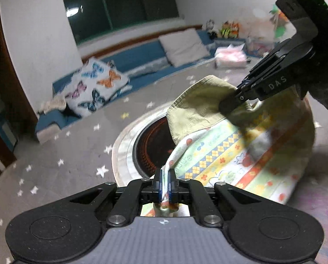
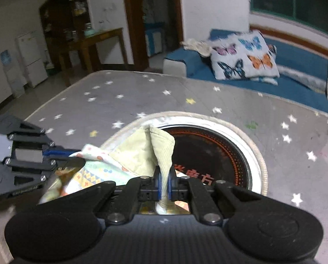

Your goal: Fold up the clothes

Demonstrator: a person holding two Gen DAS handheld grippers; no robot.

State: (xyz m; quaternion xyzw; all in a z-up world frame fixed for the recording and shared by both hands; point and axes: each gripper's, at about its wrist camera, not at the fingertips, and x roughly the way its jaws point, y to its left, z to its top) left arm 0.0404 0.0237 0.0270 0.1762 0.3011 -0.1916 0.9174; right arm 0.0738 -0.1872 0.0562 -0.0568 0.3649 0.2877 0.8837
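Two grippers are pinching one small garment, olive corduroy outside with a patterned cotton lining (image 1: 229, 154), holding it up over the grey star-printed table cover (image 1: 76, 145) and its round dark hotplate (image 2: 207, 154). The left gripper (image 1: 165, 181) is clamping the lining edge; the right gripper (image 2: 164, 184) is clamping an olive corner, farther off to the right. The cloth's long axis is running between them, the rest trailing down to the right, so the coming fold likely depends on keeping that span taut.

Blurred beyond the right gripper (image 1: 240, 91): toys (image 1: 229, 29) and a pink bundle (image 1: 229, 58). Hidden under the garment (image 1: 240, 151): part of the round plate (image 1: 150, 145). Cut off at the edge: the left gripper (image 2: 73, 153) body.
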